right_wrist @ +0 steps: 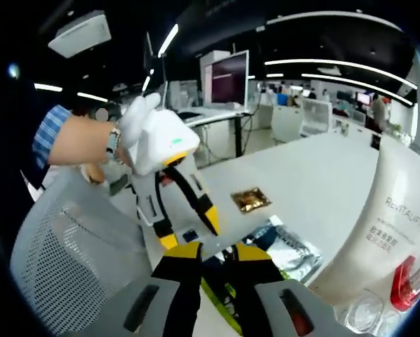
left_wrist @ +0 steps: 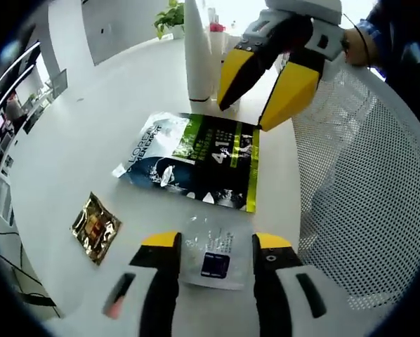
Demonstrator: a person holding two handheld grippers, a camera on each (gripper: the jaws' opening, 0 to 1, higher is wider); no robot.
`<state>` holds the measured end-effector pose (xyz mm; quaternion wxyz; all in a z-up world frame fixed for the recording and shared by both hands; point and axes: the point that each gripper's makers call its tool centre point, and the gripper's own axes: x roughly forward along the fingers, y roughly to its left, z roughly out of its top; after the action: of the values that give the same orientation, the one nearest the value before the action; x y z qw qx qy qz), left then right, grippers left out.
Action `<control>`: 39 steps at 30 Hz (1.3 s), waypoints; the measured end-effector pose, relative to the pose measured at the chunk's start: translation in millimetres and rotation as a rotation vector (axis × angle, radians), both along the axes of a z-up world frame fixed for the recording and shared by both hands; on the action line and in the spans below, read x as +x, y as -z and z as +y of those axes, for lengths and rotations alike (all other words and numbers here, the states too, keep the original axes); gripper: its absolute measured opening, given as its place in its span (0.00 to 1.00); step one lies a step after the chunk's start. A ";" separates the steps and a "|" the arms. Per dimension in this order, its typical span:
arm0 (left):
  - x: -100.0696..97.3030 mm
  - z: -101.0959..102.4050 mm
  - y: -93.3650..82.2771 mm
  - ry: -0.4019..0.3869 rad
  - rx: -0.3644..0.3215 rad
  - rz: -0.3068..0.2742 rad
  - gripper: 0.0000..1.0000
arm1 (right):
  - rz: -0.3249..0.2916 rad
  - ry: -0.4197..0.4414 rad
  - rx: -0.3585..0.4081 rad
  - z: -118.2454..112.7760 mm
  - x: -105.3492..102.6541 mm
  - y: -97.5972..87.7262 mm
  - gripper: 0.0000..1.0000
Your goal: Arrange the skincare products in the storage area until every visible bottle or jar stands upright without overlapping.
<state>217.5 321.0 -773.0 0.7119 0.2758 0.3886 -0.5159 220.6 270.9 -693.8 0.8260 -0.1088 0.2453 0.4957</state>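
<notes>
Left tool [left_wrist: 215, 247] low over white worktop [left_wrist: 76, 140], jaws fairly wide w/ a small clear sachet [left_wrist: 215, 258] between them; can't tell if pads touch it, sachet looks flat on worktop. Just beyond it a big dark/green pouch [left_wrist: 196, 160] lies flat. Small gold sachet [left_wrist: 95, 227] flat, apart to the pouch's left in the left gripper view. Tall white tube [left_wrist: 197, 53] upright past the pouch's far edge, red-capped item [left_wrist: 217, 28] behind it. Right tool [left_wrist: 263, 98] hangs above pouch's far corner, jaws parted, nothing in them. Grey mesh chair back [left_wrist: 364, 182] at worktop edge. Right gripper view: right tool [right_wrist: 211, 254] jaws narrow gap, empty, over pouch [right_wrist: 280, 246]; left tool [right_wrist: 189, 235] opposite, held by hand [right_wrist: 136, 119]; white tube [right_wrist: 378, 217] close on right of view, gold sachet [right_wrist: 250, 200] farther back.
</notes>
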 end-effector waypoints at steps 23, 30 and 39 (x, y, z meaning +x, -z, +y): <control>-4.5 13.5 5.9 0.024 0.107 0.064 0.46 | -0.016 -0.007 -0.019 -0.3 0.3 2.1 0.12; -3.3 6.4 1.1 0.101 0.076 0.024 0.42 | -0.031 -0.002 -0.033 -2.1 2.1 2.4 0.10; -2.1 3.9 1.4 0.129 0.075 0.023 0.39 | -0.026 -0.008 -0.046 -1.8 0.9 5.5 0.09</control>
<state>215.4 324.9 -774.4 0.6619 0.3206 0.3972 -0.5489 221.6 269.1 -699.3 0.8244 -0.1350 0.2454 0.4919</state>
